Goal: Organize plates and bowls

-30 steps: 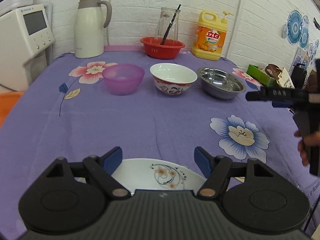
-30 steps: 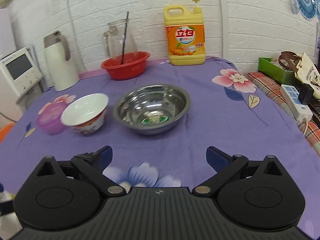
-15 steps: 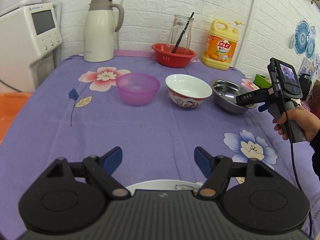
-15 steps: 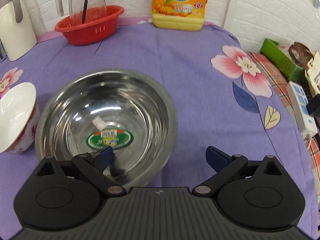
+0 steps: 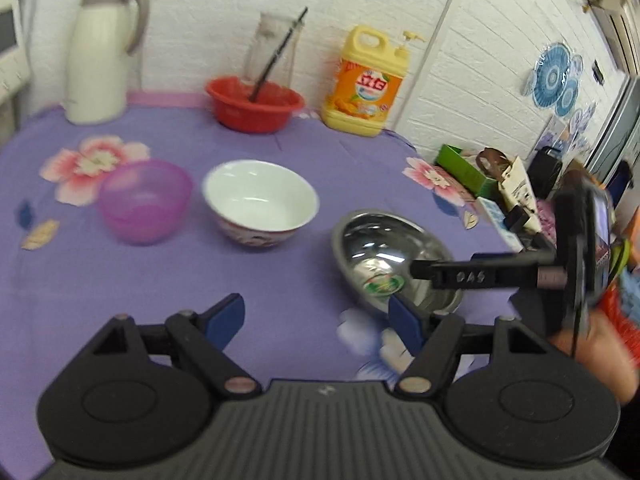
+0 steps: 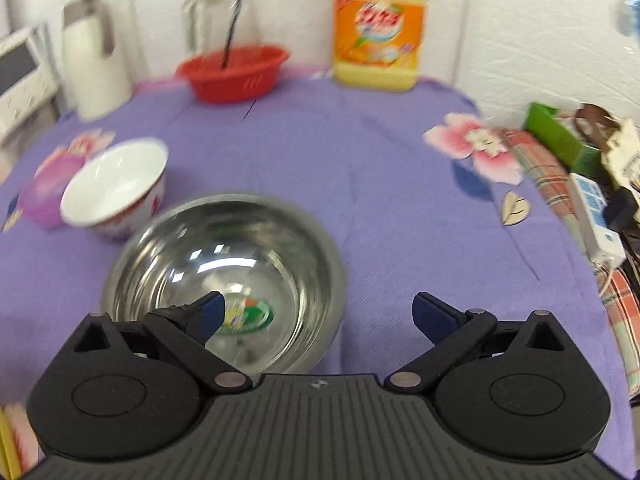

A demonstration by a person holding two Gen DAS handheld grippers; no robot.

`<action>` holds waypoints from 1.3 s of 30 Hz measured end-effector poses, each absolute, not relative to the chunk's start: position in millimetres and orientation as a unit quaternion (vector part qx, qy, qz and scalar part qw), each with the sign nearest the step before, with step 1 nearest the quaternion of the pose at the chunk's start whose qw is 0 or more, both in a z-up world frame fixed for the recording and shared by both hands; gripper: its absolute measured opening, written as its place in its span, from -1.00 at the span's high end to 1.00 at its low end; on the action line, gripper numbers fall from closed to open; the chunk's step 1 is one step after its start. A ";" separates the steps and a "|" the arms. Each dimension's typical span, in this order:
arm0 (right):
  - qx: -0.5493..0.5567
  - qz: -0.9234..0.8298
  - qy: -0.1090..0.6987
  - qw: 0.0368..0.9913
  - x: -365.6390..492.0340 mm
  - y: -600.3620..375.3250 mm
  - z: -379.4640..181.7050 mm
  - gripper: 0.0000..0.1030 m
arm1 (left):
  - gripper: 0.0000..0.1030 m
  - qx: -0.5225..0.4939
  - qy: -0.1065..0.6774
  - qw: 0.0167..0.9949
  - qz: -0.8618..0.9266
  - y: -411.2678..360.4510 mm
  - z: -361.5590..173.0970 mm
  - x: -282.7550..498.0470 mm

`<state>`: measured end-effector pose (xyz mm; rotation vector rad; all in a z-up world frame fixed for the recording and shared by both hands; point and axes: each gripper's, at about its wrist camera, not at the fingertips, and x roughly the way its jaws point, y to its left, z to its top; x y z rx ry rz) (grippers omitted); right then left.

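Three bowls on the purple floral tablecloth (image 5: 168,280): one translucent purple plastic bowl (image 5: 145,201), one white ceramic bowl (image 5: 260,204), one shiny steel bowl (image 6: 224,276). Right gripper (image 6: 316,312) spread wide, straddling the steel rim. Left gripper (image 5: 316,316) spread, empty.

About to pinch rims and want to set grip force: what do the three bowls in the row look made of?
Steel bowl: polished metal, likely stainless, with mirror-like reflections and a sticker at the bottom. White bowl: looks like glazed ceramic, glossy white inside, red pattern outside; could be melamine. Purple bowl: translucent plastic, light showing through its wall.
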<state>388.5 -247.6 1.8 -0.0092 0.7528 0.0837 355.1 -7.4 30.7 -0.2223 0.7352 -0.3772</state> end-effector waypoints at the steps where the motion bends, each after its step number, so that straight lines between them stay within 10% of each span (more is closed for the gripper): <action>1: 0.009 0.034 0.359 0.933 390.3 -248.2 -2.8 -1.00 | -0.39 -0.121 0.371 0.902 -0.182 -15.6 26.1 368.2; 20: 0.006 0.021 0.331 0.943 390.7 -247.9 -38.9 -1.00 | -0.37 -0.087 0.410 0.899 -0.129 -75.5 -26.6 440.1; 28: -0.003 0.062 0.337 0.939 377.1 -231.5 -29.1 -0.84 | 0.20 -0.085 0.421 0.889 -0.161 -99.4 -22.8 436.1; 39: 0.008 0.065 0.343 0.937 270.7 -224.8 -17.6 -0.64 | 0.21 -0.060 0.435 0.872 -0.218 -92.3 -11.5 333.7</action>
